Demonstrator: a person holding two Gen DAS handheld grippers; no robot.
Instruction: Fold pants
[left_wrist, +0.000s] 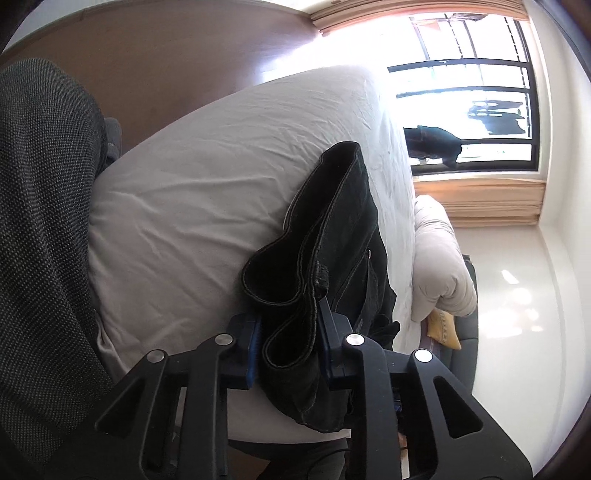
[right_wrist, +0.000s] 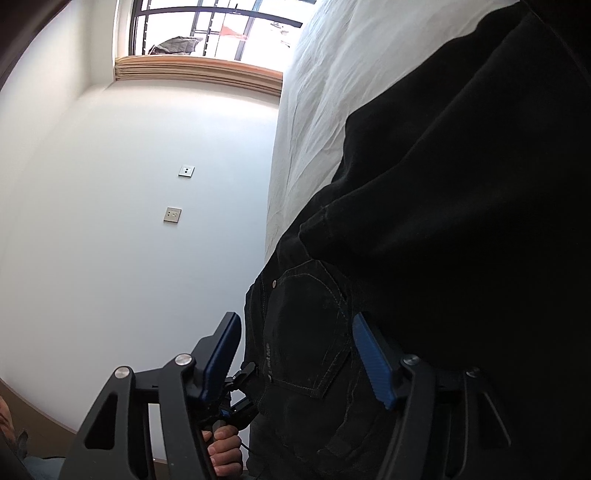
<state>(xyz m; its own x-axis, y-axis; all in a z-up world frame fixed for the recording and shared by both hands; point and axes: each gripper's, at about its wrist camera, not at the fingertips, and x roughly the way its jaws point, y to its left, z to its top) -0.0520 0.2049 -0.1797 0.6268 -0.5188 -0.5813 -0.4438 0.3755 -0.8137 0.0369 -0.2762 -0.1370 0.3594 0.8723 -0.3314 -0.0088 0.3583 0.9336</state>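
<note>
The black denim pants lie along the near edge of a bed with a pale sheet. My left gripper is shut on a bunched fold of the pants, with hem layers showing between its blue pads. In the right wrist view the pants fill the right side, with a back pocket close up. My right gripper is open, its blue pads spread on either side of the pocket area. The left gripper and the hand holding it show behind the pants.
A dark grey knit fabric fills the left edge. A rolled pale duvet and a yellow cushion lie past the bed. A barred window and a white wall with two sockets are beyond.
</note>
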